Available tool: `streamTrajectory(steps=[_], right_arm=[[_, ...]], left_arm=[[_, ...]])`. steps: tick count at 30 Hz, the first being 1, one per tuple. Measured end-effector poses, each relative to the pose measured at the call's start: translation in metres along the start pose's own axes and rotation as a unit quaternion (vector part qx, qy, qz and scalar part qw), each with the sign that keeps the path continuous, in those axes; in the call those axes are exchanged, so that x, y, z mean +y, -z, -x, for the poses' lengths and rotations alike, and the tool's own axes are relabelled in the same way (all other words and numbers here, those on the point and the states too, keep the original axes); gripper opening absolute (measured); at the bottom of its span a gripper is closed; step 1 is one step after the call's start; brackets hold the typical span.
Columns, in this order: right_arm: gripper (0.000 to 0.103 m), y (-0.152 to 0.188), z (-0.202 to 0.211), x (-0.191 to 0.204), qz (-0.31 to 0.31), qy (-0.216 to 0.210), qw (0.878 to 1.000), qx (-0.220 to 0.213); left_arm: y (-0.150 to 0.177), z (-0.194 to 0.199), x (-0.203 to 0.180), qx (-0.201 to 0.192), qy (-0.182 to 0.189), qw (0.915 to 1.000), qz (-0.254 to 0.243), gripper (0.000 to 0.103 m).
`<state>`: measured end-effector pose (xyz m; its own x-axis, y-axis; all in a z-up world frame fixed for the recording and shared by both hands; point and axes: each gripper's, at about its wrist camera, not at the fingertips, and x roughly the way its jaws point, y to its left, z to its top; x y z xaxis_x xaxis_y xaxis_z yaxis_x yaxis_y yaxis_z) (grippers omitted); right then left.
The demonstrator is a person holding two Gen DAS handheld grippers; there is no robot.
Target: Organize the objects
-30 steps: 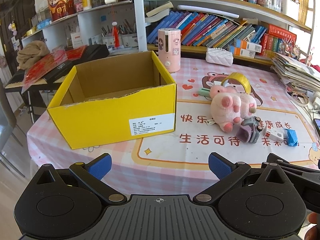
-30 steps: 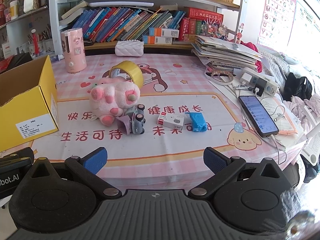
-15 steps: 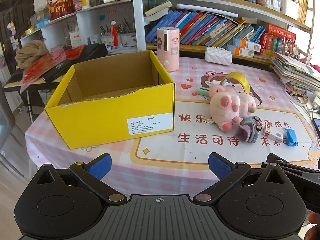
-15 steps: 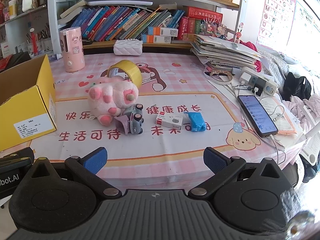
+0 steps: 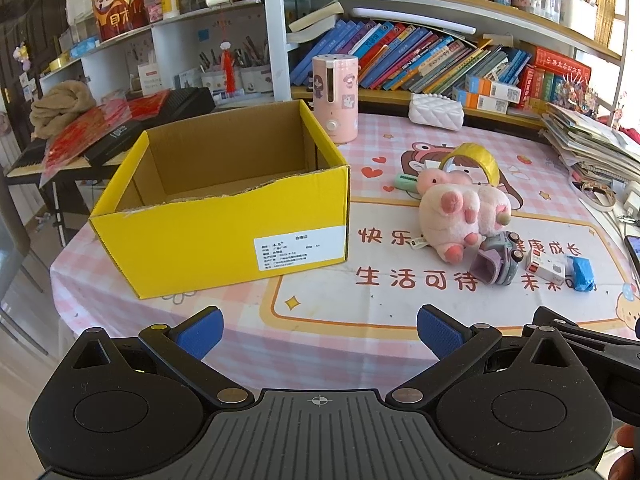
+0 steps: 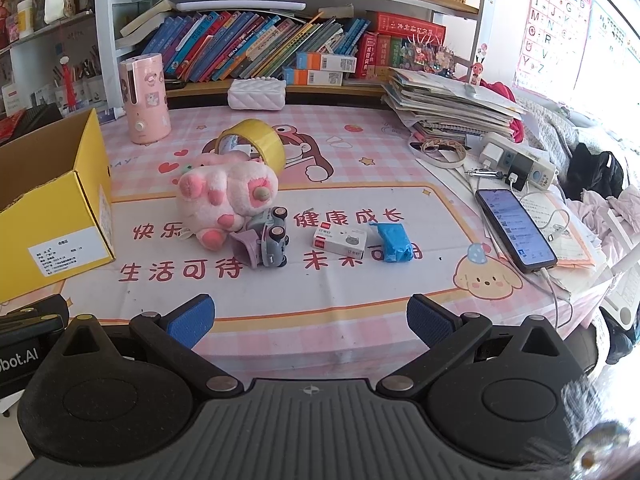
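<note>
Two wrist views over a desk (image 6: 360, 304) covered with a pink printed cloth. The left gripper (image 5: 319, 330) and the right gripper (image 6: 307, 320) both hang at the near edge, jaws spread wide and holding nothing, their blue pads well apart. A yellow cardboard box (image 5: 224, 240), open at the top and showing a bare brown interior, stands on the left side of the desk. To its right lies a cluster of loose items: a pink plush toy (image 6: 224, 196) resting on its side, a roll of yellow tape (image 6: 256, 140) standing on edge just behind it, a grey toy car (image 6: 268, 240) touching the plush at the front, then a small white carton (image 6: 340, 242) and a crumpled blue wrapper (image 6: 394, 242) side by side. A pink cylindrical container (image 5: 335, 98) stands upright behind the box. A smartphone (image 6: 514, 228) lies screen-up near the right edge, beside a stack of papers (image 6: 448, 104).
</note>
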<state>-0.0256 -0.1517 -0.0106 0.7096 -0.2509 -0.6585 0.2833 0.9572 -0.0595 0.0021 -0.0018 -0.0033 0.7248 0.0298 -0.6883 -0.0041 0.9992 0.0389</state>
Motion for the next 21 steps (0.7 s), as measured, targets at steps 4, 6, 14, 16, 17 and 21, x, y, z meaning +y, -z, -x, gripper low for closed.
streamTrajectory(steps=[4,6,14,16,17,21], right_arm=[[0.103,0.000,-0.002,-0.001,-0.001,0.002,1.000,0.002],[0.103,0.002,-0.005,-0.005,-0.002,0.003,1.000,0.004],[0.103,-0.001,-0.007,-0.012,-0.004,0.006,1.000,0.012],[0.103,-0.004,-0.008,-0.014,-0.002,0.005,1.000,0.010],[0.103,-0.006,-0.009,-0.015,0.000,0.003,1.000,0.009],[0.103,-0.012,-0.016,-0.023,0.003,-0.006,1.000,0.007]], left_arm=[[0.002,-0.001,-0.003,0.002,0.002,1.0000,-0.002,0.103],[0.002,-0.001,-0.005,0.004,0.004,1.0000,-0.004,0.103],[-0.002,-0.002,-0.012,0.009,0.008,0.9999,-0.005,0.103],[-0.003,-0.003,-0.014,0.008,0.007,0.9999,-0.002,0.103],[-0.004,-0.004,-0.016,0.009,0.006,0.9999,0.000,0.103],[-0.009,-0.008,-0.023,0.010,0.006,0.9999,0.006,0.103]])
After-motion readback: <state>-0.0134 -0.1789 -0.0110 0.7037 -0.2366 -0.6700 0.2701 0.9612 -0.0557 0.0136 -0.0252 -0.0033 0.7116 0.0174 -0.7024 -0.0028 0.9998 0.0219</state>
